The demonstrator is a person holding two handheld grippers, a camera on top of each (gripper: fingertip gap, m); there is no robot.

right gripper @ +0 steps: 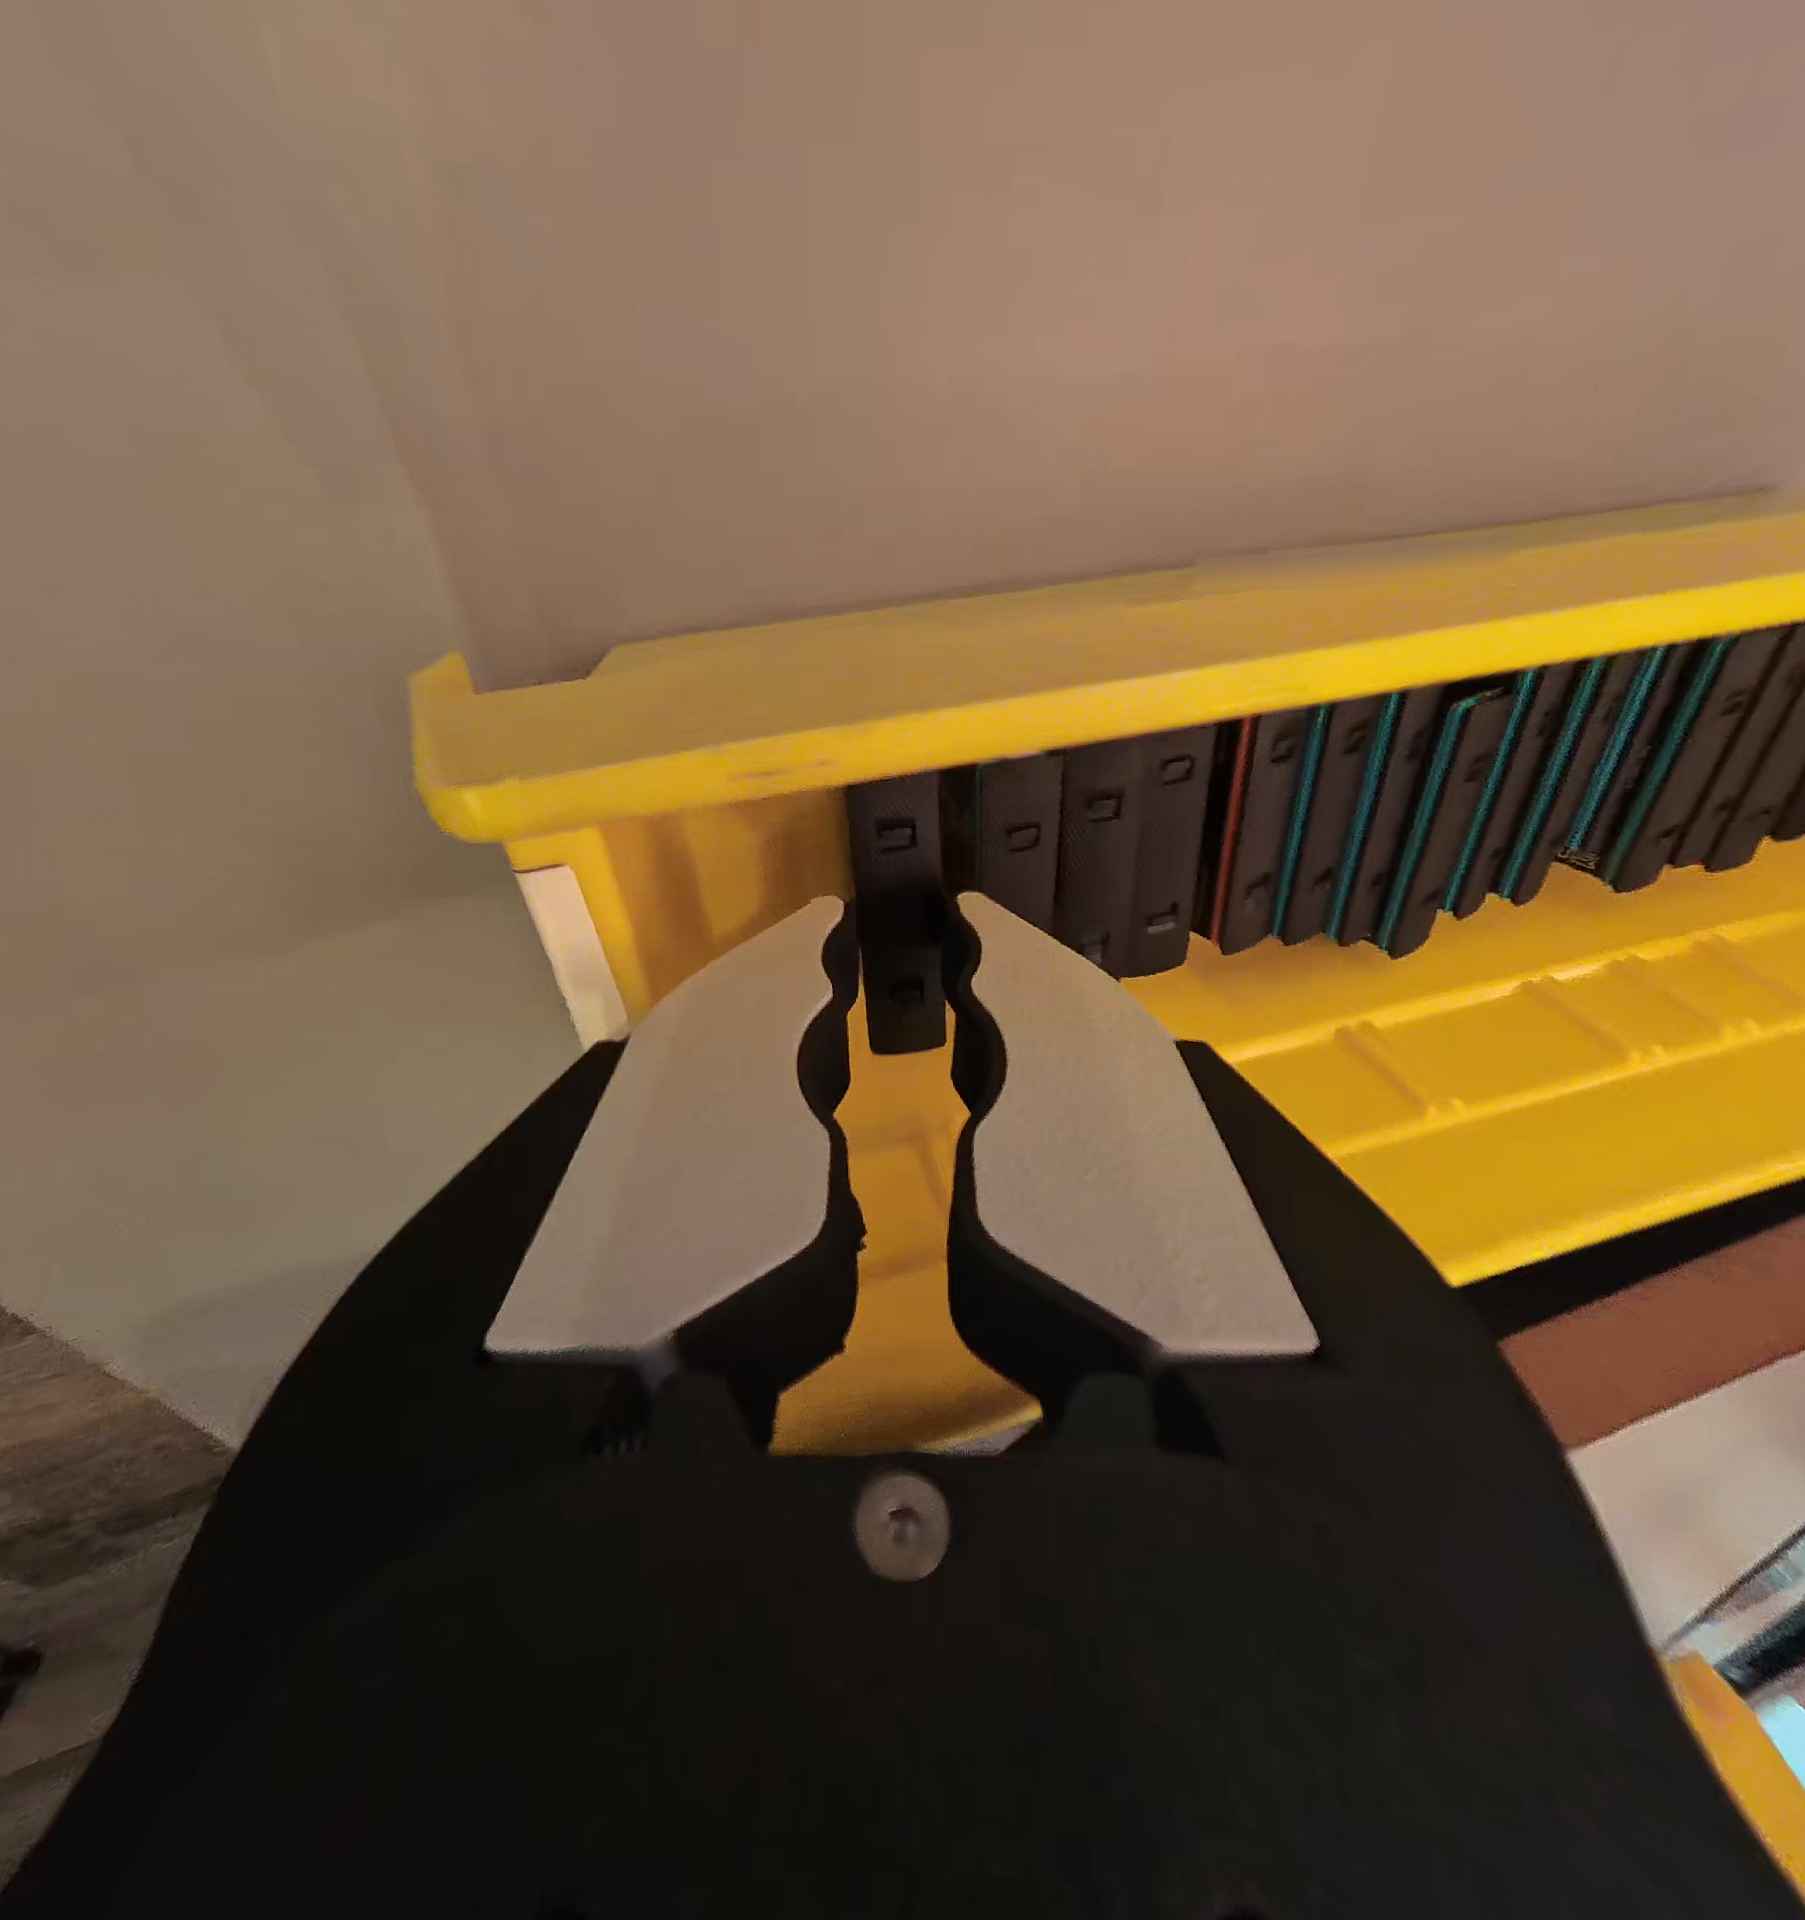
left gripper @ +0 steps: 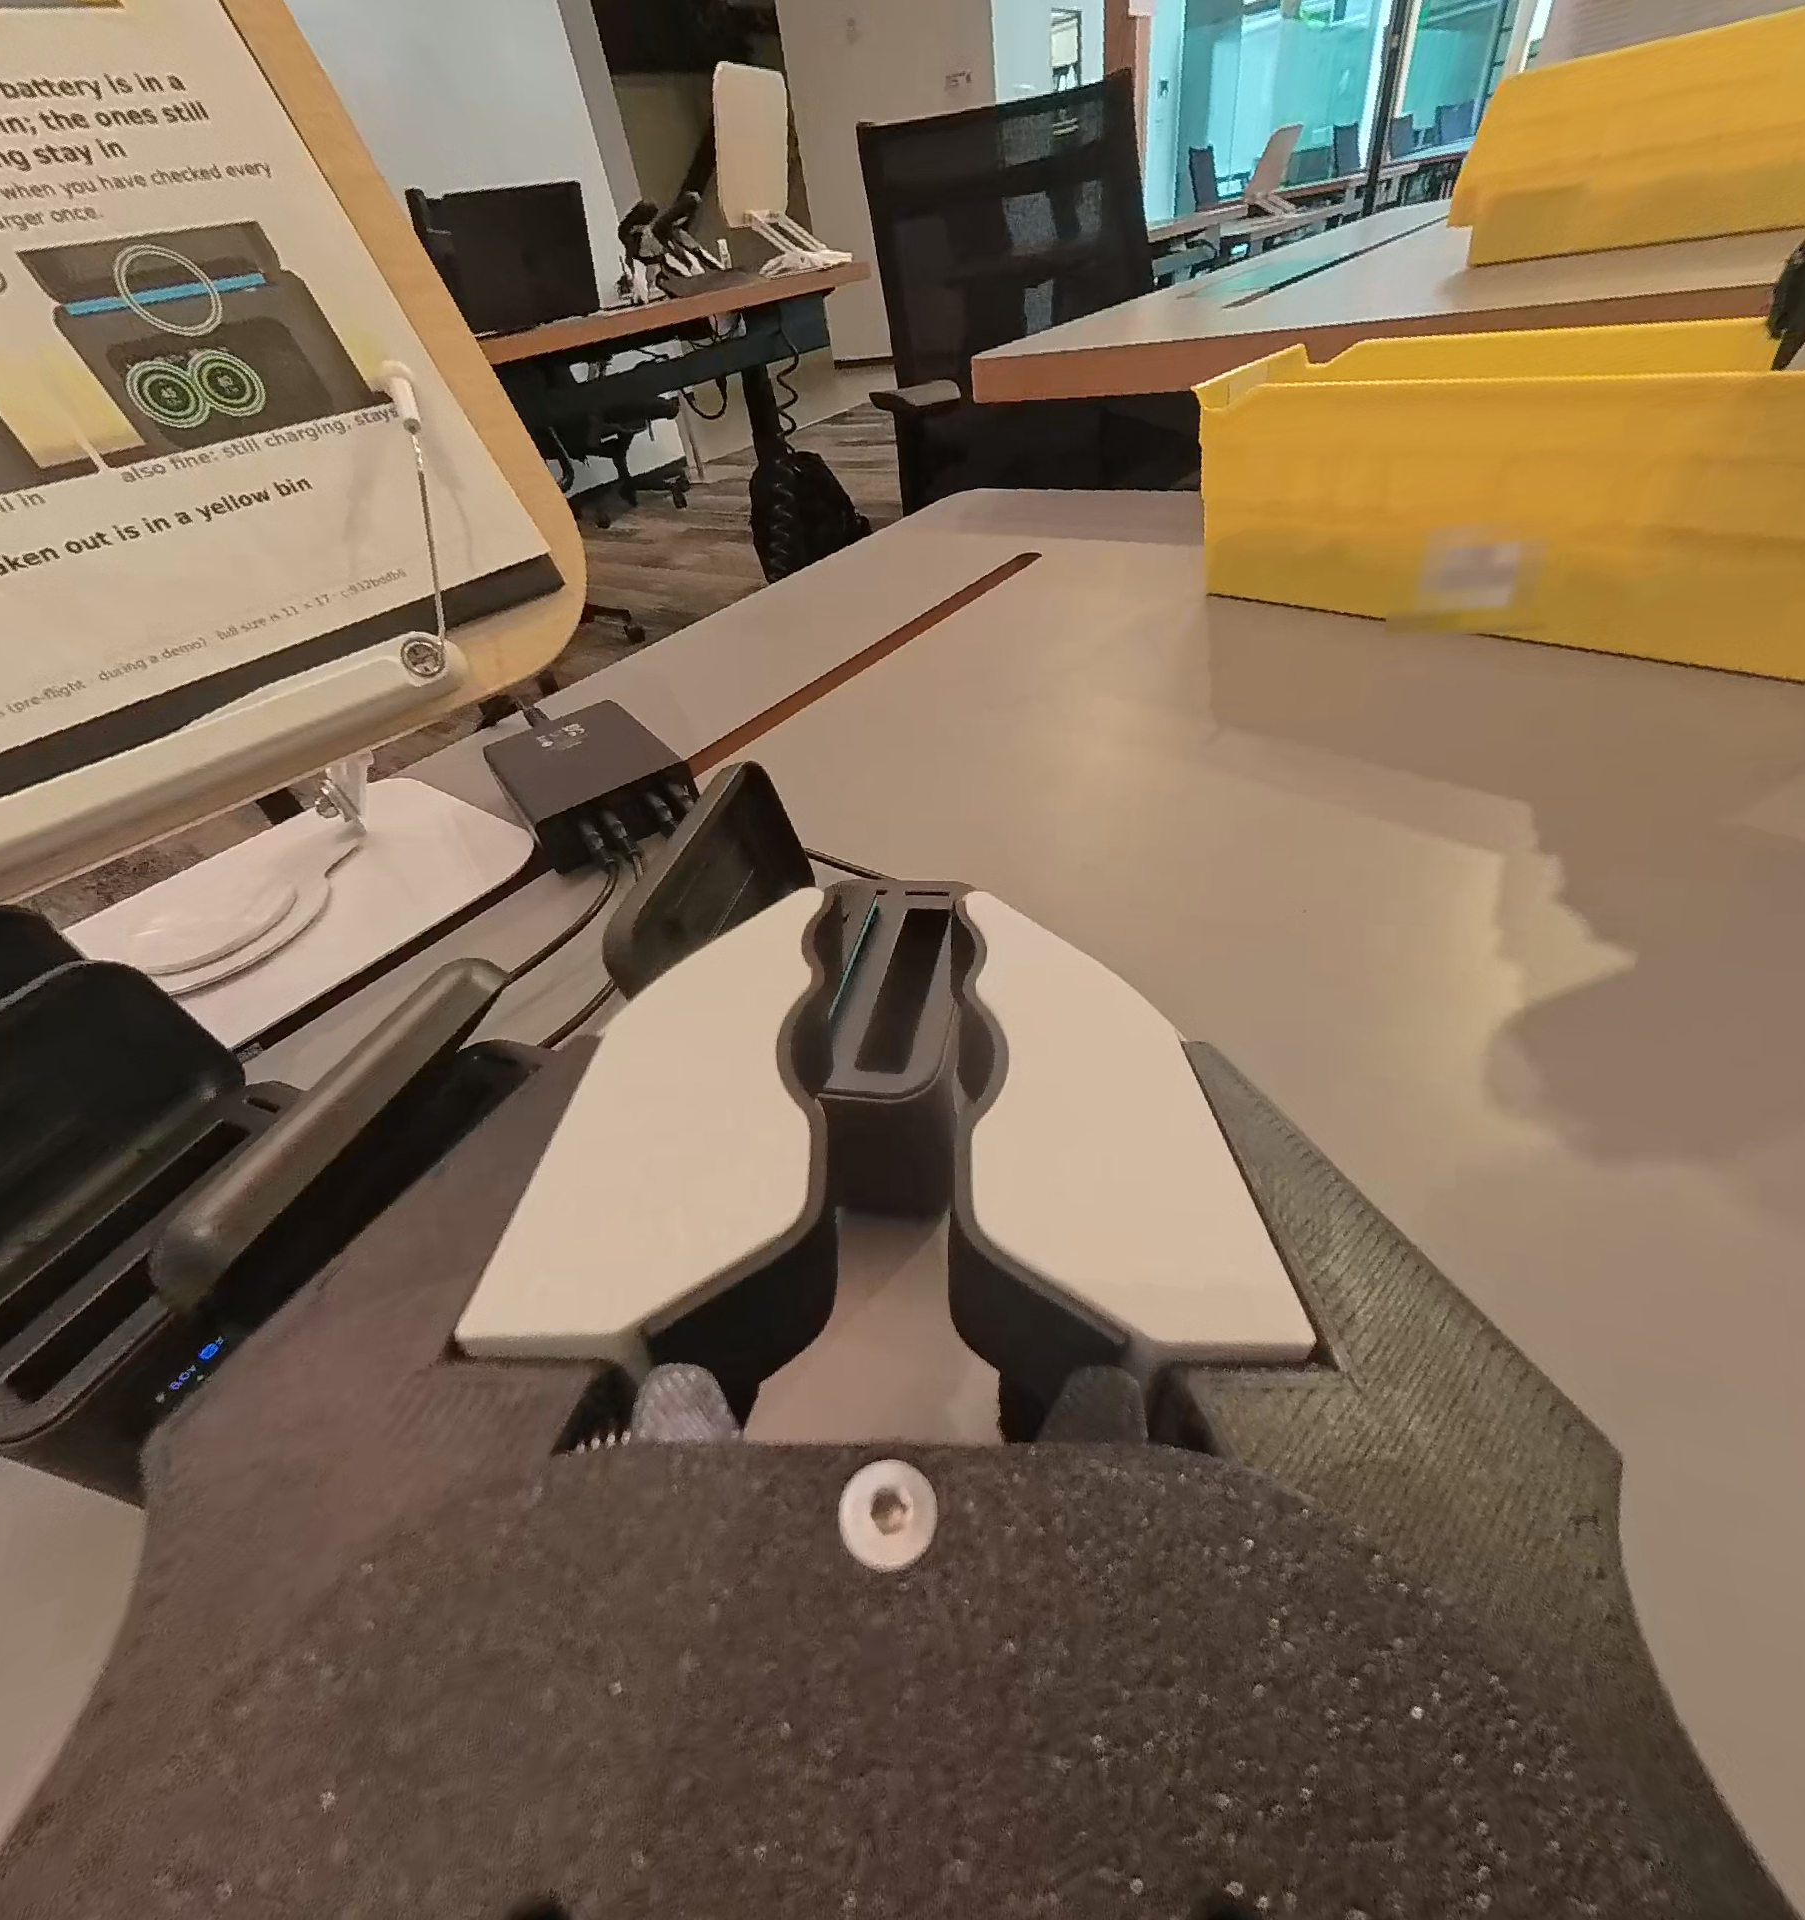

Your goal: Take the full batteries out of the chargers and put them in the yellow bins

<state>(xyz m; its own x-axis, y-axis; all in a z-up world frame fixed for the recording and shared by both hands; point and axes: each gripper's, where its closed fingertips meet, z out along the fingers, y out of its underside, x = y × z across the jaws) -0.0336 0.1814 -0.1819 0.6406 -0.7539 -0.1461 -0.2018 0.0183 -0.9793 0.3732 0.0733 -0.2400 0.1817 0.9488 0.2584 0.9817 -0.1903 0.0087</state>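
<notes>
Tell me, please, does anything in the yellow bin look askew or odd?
Nothing looks spilled or broken. In the yellow bin, the batteries toward the right of the row lean, while the left ones stand straight. One has a red edge among teal ones.

blurred label patch [left gripper: 1478, 569] on yellow bin [left gripper: 1345, 488]

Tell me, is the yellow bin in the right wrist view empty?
No, the yellow bin already holds a row of black batteries standing side by side along its far wall.
</notes>
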